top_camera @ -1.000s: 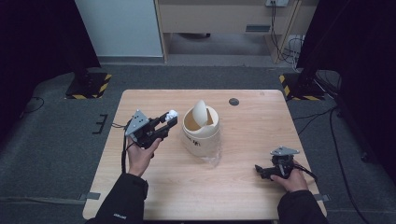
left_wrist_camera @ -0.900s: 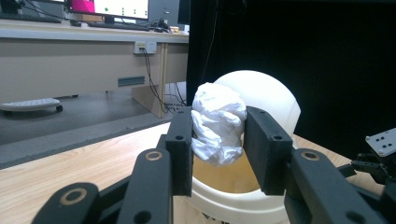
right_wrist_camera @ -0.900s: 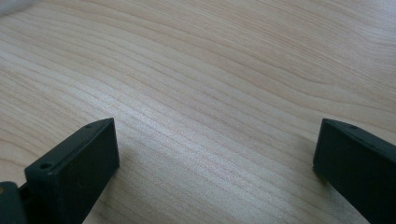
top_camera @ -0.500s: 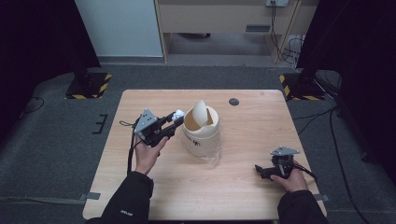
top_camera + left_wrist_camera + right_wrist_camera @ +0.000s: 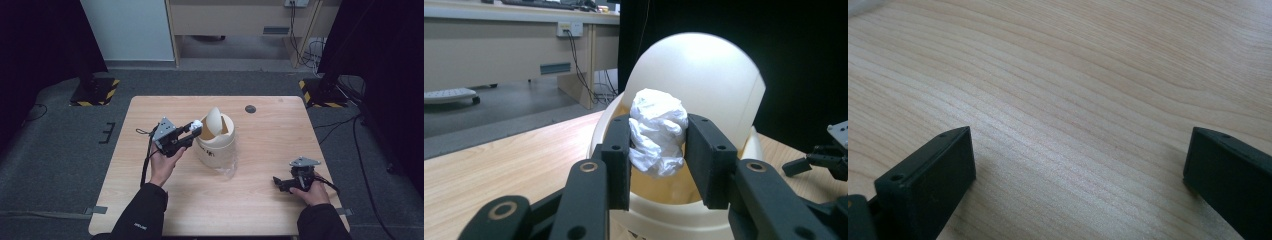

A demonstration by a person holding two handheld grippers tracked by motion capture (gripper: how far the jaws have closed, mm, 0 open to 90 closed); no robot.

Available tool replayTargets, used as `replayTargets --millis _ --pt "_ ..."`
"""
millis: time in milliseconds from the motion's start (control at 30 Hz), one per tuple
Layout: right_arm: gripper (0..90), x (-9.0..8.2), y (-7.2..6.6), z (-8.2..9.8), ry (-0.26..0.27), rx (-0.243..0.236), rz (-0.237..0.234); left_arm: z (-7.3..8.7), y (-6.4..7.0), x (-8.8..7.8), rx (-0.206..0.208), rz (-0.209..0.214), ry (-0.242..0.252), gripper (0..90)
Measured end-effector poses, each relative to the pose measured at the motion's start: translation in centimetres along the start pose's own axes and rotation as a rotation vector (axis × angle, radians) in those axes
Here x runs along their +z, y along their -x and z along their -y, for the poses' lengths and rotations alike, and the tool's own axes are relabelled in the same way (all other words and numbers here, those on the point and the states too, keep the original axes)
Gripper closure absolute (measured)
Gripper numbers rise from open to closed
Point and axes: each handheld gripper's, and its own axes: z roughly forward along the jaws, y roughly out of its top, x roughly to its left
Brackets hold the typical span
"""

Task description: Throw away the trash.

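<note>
High view, left gripper [image 5: 192,129]: raised off the table [image 5: 150,210] in the person's left hand, pointing right and a little away, its jaws clamped on a crumpled white paper wad [image 5: 196,124].
High view, bin: a cream swing-lid bin [image 5: 216,145] stands near the table's middle, its domed flap [image 5: 214,122] tilted so that a gap shows on the side facing the wad.
High view, key relation: the wad sits at the bin's left rim, touching or just short of it, at about the height of the opening; the opening lies straight ahead along the gripper's pointing line. The left hand is by far the nearer one.
High view, right gripper [image 5: 281,183]: low at the table's near right, well apart from the bin, held in the right hand.
Left gripper view, grip: both black pads press the wad [image 5: 658,132] from either side; it bulges above and below them.
Left gripper view, target: the bin's rim [image 5: 644,212] lies just below and beyond the wad, the tilted flap [image 5: 704,75] directly behind it, the tan inside visible between.
Left gripper view, judgement: a short push forward over the rim, then letting go, looks like the coming move; the flap may need nudging.
Right gripper view, jaws: wide apart, nothing between them, close above bare wood grain [image 5: 1073,100].
</note>
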Motion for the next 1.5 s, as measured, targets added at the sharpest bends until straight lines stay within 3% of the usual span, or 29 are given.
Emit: replayTargets --millis 267,1000,1300,1500 --pt "0.5 0.0 0.0 0.0 0.000 0.000 0.000 0.9 0.0 0.9 -0.003 0.003 -0.036 63.4" --pt "0.5 0.0 0.0 0.0 0.000 0.000 0.000 1.4 0.1 2.5 -0.006 0.015 -0.070 62.0" --pt "0.5 0.0 0.0 0.0 0.000 0.000 0.000 1.4 0.2 2.8 0.000 0.040 -0.069 52.1" --pt "0.5 0.0 0.0 0.0 0.000 0.000 0.000 1.1 0.2 2.0 0.004 0.042 -0.063 49.1"
